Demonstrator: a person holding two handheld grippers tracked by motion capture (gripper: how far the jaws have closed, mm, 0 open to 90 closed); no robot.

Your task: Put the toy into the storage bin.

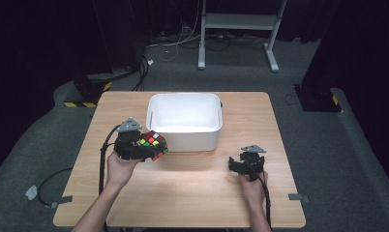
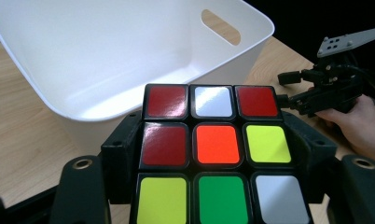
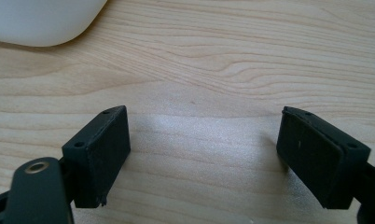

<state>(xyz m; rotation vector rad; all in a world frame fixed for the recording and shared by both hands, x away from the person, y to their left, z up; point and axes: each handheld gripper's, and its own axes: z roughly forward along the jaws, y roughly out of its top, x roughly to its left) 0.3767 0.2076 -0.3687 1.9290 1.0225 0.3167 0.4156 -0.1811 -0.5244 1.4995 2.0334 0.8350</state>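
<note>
Left claw [image 2: 213, 154] clamps the cube [image 2: 213, 151]; right claw [image 3: 204, 158] gapes over bare table [image 3: 232, 60].

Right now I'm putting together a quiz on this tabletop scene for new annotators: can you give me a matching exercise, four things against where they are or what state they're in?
Things:
1. puzzle cube
2. white bin
3. left gripper
4. right gripper

Places or states:
A. jaws apart over bare wood, nothing between them
B. clamped between two black jaws, just in front of the bin
C. empty, standing at the far middle of the table
D. shut on the cube, at the bin's near left corner

Pairs: 1-B, 2-C, 3-D, 4-A
</note>
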